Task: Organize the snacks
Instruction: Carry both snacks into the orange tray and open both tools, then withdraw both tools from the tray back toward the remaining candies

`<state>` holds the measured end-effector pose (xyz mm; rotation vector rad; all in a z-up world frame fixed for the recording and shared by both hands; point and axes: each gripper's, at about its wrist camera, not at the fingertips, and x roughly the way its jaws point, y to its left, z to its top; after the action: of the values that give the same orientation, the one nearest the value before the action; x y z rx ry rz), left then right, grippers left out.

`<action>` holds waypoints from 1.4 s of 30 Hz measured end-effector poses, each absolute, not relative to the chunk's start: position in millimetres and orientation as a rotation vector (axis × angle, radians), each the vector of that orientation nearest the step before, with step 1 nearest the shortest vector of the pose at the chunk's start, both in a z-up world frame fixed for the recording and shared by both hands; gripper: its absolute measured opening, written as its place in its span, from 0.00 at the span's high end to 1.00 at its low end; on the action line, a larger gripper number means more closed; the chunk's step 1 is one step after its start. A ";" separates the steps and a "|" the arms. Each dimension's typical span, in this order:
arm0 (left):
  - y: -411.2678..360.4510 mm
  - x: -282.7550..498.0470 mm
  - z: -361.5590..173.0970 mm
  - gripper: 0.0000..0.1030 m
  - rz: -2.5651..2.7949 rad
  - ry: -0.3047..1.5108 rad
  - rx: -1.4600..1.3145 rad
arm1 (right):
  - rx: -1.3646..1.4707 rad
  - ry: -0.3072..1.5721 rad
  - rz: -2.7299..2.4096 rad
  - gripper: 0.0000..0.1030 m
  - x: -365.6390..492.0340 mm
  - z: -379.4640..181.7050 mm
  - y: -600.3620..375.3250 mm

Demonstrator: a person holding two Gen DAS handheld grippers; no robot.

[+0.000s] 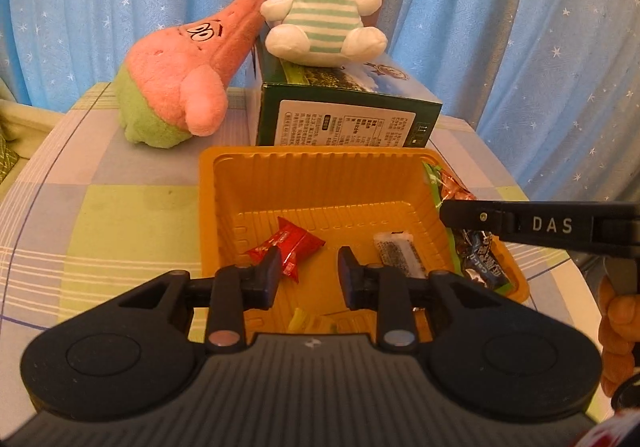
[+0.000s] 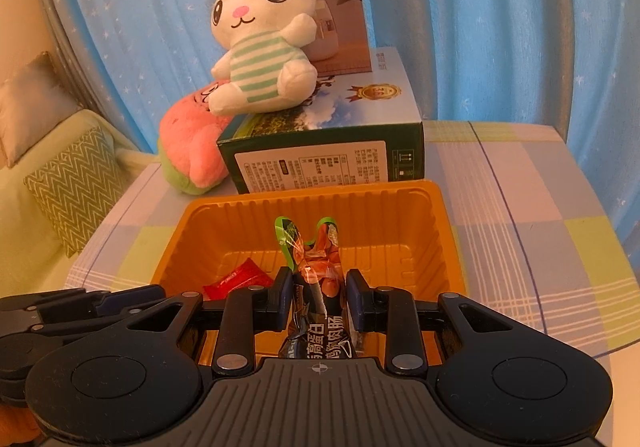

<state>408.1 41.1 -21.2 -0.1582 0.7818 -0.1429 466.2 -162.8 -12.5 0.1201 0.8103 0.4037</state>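
Covering the table (image 1: pixel 120 207) is a checked cloth in lilac, green and white; blue star-speckled curtains (image 1: pixel 520 47) hang behind, and a cushioned sofa (image 2: pixel 60 175) stands off to the side in the right wrist view.

One orange plastic tray (image 1: pixel 320 183) sits just in front of one green carton (image 1: pixel 348 119). Two plush toys are present: one white rabbit (image 1: pixel 320 7) seated on the carton and one pink star figure (image 1: pixel 180 75) leaning against it.

Inside the tray lie one red snack packet (image 1: pixel 296 243), one white-wrapped bar (image 1: pixel 396 251) and one yellow packet (image 1: pixel 304 321) at the near edge.

Left gripper (image 1: pixel 308 275): jaws parted over the tray floor, nothing between them.

Right gripper (image 2: pixel 318 295): jaws closed on a bundle of sausage snack packs (image 2: pixel 316 287), held above the tray. Count of packs in the bundle cannot be determined.
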 end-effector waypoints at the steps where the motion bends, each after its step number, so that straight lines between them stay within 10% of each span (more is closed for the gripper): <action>1: 42.5 406.4 -21.0 0.75 -0.142 0.781 -0.162 | 0.128 0.813 0.404 0.72 466.4 -13.0 -162.8; 14: 48.1 391.6 -15.4 0.71 -0.136 0.770 -0.159 | 0.200 0.783 0.454 0.70 466.8 -7.9 -154.0; 17: 48.8 385.2 -14.3 0.68 -0.136 0.770 -0.156 | 0.208 0.772 0.442 0.45 462.4 -6.6 -156.6; 42: 38.2 233.2 30.8 0.40 -0.083 0.718 -0.229 | 0.187 0.733 0.370 0.44 283.5 39.4 -200.2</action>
<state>233.2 38.2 30.8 -0.2288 0.7176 -0.0833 283.5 -200.2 39.4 0.1867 0.7326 0.3696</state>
